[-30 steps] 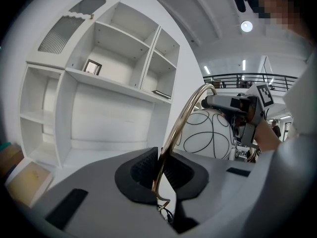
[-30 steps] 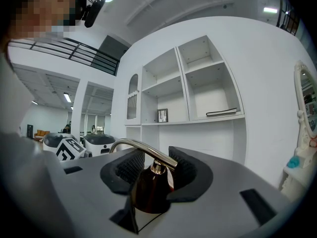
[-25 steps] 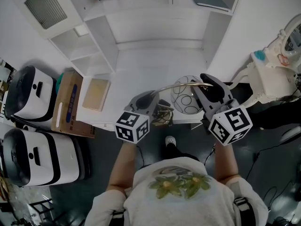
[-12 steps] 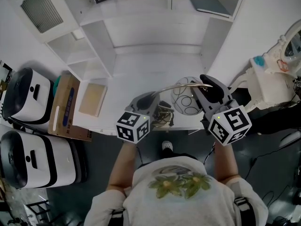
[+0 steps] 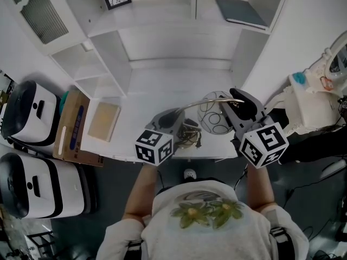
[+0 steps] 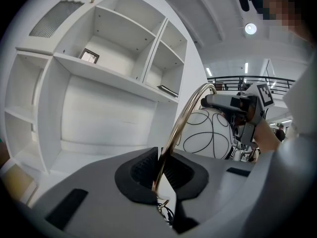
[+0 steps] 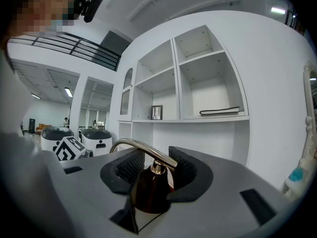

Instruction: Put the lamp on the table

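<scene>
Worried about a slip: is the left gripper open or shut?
Shut. The left gripper clamps the lamp's curved brass arm between its pads.

Shirt: a white short-sleeved T-shirt (image 5: 206,234) carried a green and yellow leaf print (image 5: 203,213) across the chest.
Straps: dark straps (image 5: 282,238) ran down both sides of the shirt.
Left gripper: the matte grey plastic left gripper (image 5: 172,117) had a broad, smooth shell with a dark rectangular slot (image 6: 67,207); black ribbed pads (image 6: 143,168) lined its jaws.
Left cube: a white left cube with black square markers (image 5: 154,147) sat at its rear.
Right gripper: the darker grey right gripper (image 5: 237,101) had the same shell, slots and ribbed lining.
Right cube: a matching right cube (image 5: 264,144) bore bold black squares.
</scene>
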